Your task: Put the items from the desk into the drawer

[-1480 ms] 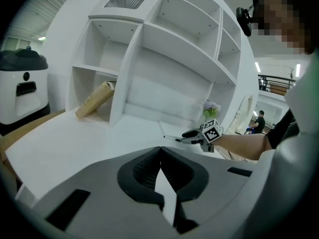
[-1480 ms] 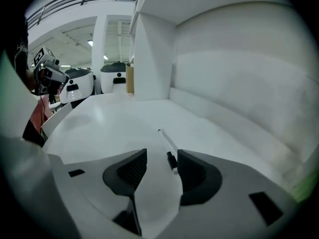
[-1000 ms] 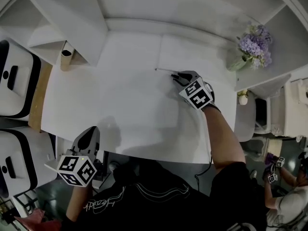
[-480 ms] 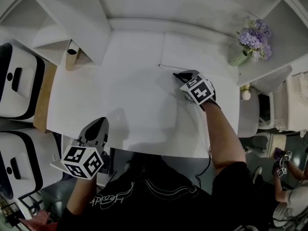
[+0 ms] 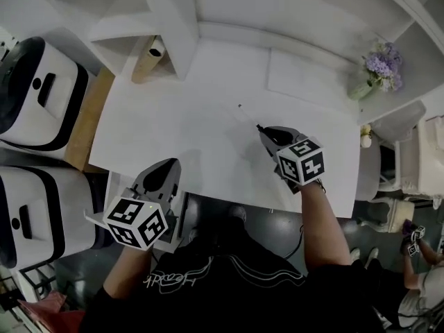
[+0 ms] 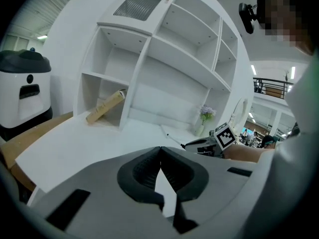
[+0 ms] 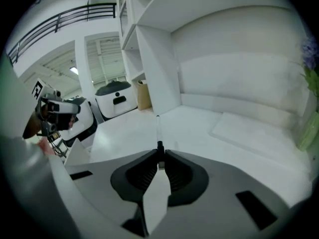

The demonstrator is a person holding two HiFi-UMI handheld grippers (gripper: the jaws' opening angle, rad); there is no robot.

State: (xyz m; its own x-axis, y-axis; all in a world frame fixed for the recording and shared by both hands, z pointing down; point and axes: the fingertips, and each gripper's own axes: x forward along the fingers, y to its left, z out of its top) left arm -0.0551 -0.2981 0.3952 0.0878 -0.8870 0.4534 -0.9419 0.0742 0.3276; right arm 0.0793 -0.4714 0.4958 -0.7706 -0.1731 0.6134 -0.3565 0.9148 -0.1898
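A slim pen [image 5: 248,116] is pinched by its dark end between the fingers of the right gripper [image 5: 263,130], and its pale shaft is pointed away from the person toward the back left of the white bench [image 5: 173,130]. In the right gripper view the same pen [image 7: 158,131] is seen standing straight out from the tips of the fingers [image 7: 149,171], which are pressed onto it from both sides; whether its far tip touches the bench surface cannot be told. The right gripper is held over the right-hand part of the bench, near its front edge. The left gripper [image 5: 165,171] is held at the front left edge of the bench, well apart from the pen, and in the left gripper view its fingers [image 6: 144,171] are seen pressed together at the tips with nothing between them (only a narrow wedge of white bench shows through lower down). A flat white pad [image 5: 305,78] is laid at the back right of the bench, and a vase of purple flowers [image 5: 380,68] is set just beyond it at the right. A cardboard tube [image 5: 147,60] is leaned tilted in a low compartment of the white shelf unit [image 5: 173,19] at the back left. Two white and black machines [image 5: 38,96] are placed to the left of the bench.
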